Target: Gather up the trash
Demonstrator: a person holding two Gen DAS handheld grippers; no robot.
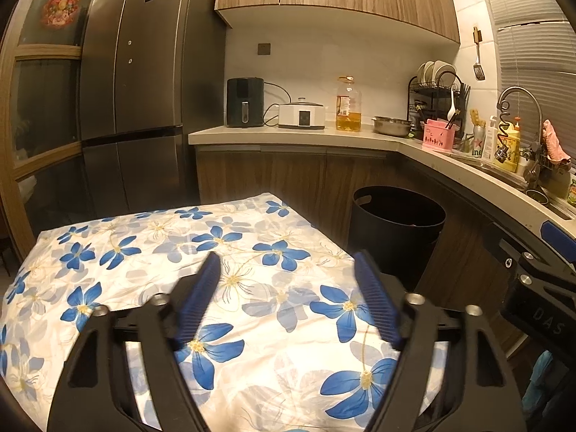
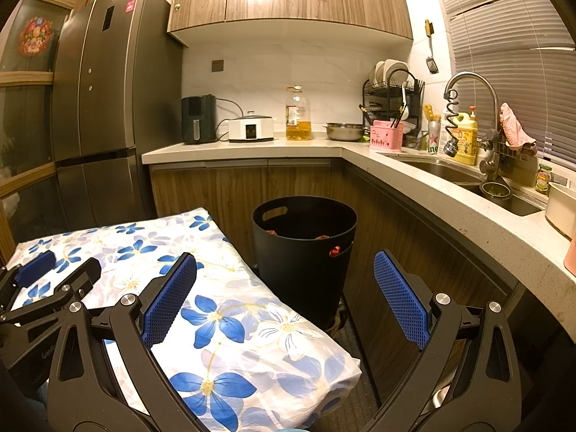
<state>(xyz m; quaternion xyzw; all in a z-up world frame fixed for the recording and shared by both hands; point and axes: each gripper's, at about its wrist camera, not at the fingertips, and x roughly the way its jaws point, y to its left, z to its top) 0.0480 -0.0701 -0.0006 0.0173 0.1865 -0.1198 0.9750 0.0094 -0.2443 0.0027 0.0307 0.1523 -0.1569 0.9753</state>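
**Grippers empty and wide, bin already holding scraps**

Seen across the largest surface first: flower-print cloth point(image 2: 234, 316) over the table, bare of any loose litter in both views, only creases and blue petals. Behind and to the right, kitchen counter point(image 2: 414, 176) crowded with appliances, an oil bottle, a dish rack and sink things, none of it plainly rubbish from here.

Standing on the floor between table corner and counter cabinets: black bin point(image 2: 306, 280), upright, open-topped, just beside the cloth's edge. Well within reach of both tools, judging by how it sits ahead of the right one.

Left gripper point(image 1: 288, 255) hovering over the cloth, jaws spread wide, nothing between the blue pads. Right gripper point(image 2: 285, 256) likewise spread wide and empty, aimed at the gap between table edge and bin, pads clear of both.

Smallest last: reddish scraps point(image 2: 270, 232) lying low inside the bin against the far wall, plus a small red bit point(image 2: 334, 251) showing at the handle cut-out on the near right side. Contents otherwise too dark to make out.

Judged from all this: most or all of the collecting done, trash in the bin, tabletop cleared. Left to check: the floor around the bin, largely hidden behind the fingers and the table.
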